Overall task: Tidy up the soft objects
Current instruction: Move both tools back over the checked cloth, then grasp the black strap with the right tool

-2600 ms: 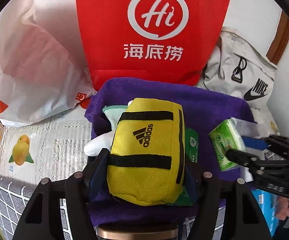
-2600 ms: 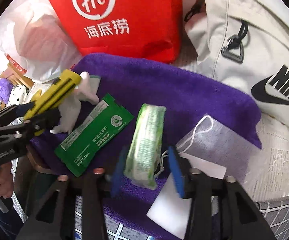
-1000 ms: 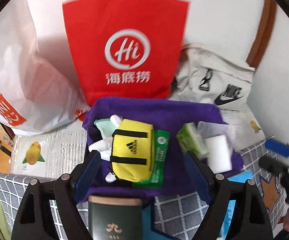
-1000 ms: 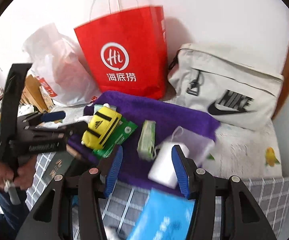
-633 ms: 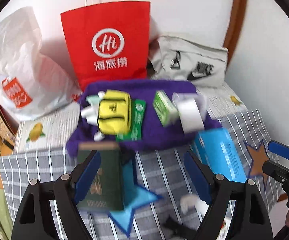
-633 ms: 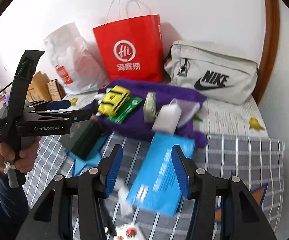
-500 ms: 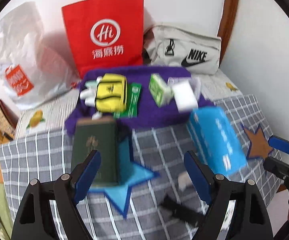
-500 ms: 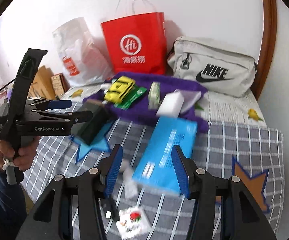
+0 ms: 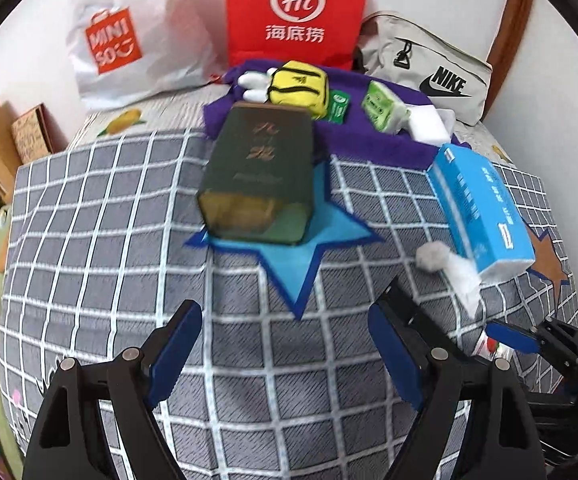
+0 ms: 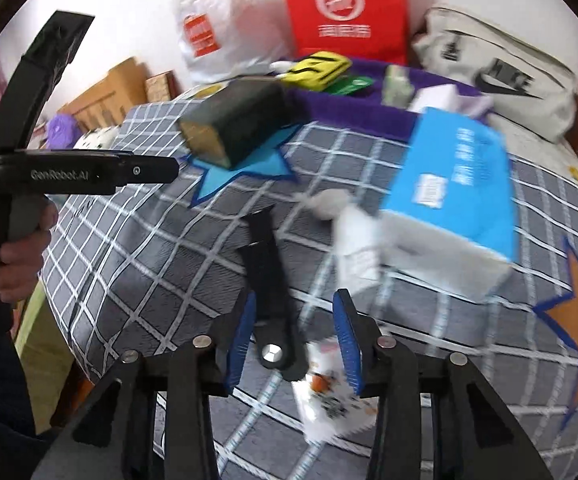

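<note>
Grey checked bedding [image 9: 101, 248] now fills most of both views, where a second ago the purple towel [image 9: 373, 142] and its load filled them. Both grippers have pulled back from the towel and sunk toward the near part of the bed. By that reading the first batch is parked and a fresh pick is starting.

On the towel, at twelve o'clock in the left wrist view, lie the yellow pouch [image 9: 300, 87], the green tissue pack [image 9: 381, 107] and the white sponge [image 9: 429, 124], all where they were a second ago. Behind them stand the red paper bag [image 9: 297, 12], the white shopping bag [image 9: 129, 36] and the grey sling bag [image 9: 429, 68].

Still loose on the bedding are the dark green box [image 9: 261, 172] at eleven o'clock, the blue tissue box [image 9: 485, 208] at two o'clock, and a white sock with a grey pompom [image 9: 449, 266] touching its near end.

Left gripper [image 9: 285, 344]: jaws spread wide, nothing between them.

Right gripper [image 10: 293, 336]: its jaws have just been closing and stand part-way in, with the end of a black strap [image 10: 267, 276] between them; blur hides whether the pads press it. A small printed packet [image 10: 329, 400] lies at five o'clock under the right pad.

The strap looks flat and limp, with a metal stud near its end, and would probably sag when lifted.
</note>
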Motion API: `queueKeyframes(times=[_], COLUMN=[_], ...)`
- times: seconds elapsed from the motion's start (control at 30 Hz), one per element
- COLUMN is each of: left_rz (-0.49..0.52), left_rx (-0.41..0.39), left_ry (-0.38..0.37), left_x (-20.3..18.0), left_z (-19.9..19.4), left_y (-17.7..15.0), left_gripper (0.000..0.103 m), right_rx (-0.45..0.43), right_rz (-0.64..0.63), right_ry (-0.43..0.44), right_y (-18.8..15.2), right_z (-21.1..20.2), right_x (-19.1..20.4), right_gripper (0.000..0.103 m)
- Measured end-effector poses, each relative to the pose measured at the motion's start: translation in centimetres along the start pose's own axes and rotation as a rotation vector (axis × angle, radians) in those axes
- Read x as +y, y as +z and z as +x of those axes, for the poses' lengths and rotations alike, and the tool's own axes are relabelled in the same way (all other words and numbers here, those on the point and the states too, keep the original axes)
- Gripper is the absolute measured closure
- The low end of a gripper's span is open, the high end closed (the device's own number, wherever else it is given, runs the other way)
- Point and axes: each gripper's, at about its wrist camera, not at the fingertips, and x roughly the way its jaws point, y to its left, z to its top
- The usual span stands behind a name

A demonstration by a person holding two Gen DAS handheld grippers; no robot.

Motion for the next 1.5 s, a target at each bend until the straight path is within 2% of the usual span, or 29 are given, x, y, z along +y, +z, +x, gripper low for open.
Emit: queueKeyframes(times=[0.23,0.33,0.4,0.43,0.53,0.67,0.8,0.97,1.17,1.43,1.5], left_rz=[-0.057,-0.064,-0.064,-0.066,-0.079,-0.094,-0.110,-0.114,-0.057,0.132,0.167], left_rx=[0.023,0.029,0.030,0.032,0.033,0.038,0.046,0.052,0.041,-0.012,-0.022], left_ry=[-0.032,-0.055,-0.054,-0.057,-0.067,-0.070,-0.074,-0.090,-0.127,-0.215,-0.208], left_x=[1.8,1.9,2.0,2.0,2.3,2.9,3.4,3.3,0.9,-5.8,-7.3], left_z=[0.4,0.7,0.9,0.9,1.1,1.3,1.5,1.5,1.3,1.2,1.7], left_y=[-1.4,-1.5,-1.6,-1.6,-1.6,-1.9,-2.2,-2.5,-2.0,-0.9,-0.5], left_gripper=[0.019,0.019,0.019,0.019,0.019,0.019,0.019,0.019,0.019,0.019,0.019], right_rx=[0.050,0.048,0.032,0.029,0.025,0.013,0.034,0.024,0.001,-0.023,-0.022], right_rz=[-0.092,-0.143,-0.170,-0.172,-0.130,-0.070,-0.043,0.000,0.036,0.146,0.181], right_ry=[0.001,-0.096,-0.121,-0.123,-0.087,0.020,0.050,0.041,-0.037,-0.139,-0.167], right_y=[0.0,0.1,0.3,0.4,0.9,1.3,1.2,0.9,0.4,-2.6,-3.4], right_z=[3.0,4.2,4.2,4.3,4.1,3.1,3.5,2.9,0.3,-3.5,-4.1], right_x=[2.3,3.1,3.5,3.6,3.2,3.0,3.0,2.2,0.6,-4.1,-5.5], right_gripper=[0.063,0.064,0.082,0.082,0.082,0.082,0.082,0.082,0.082,0.082,0.082])
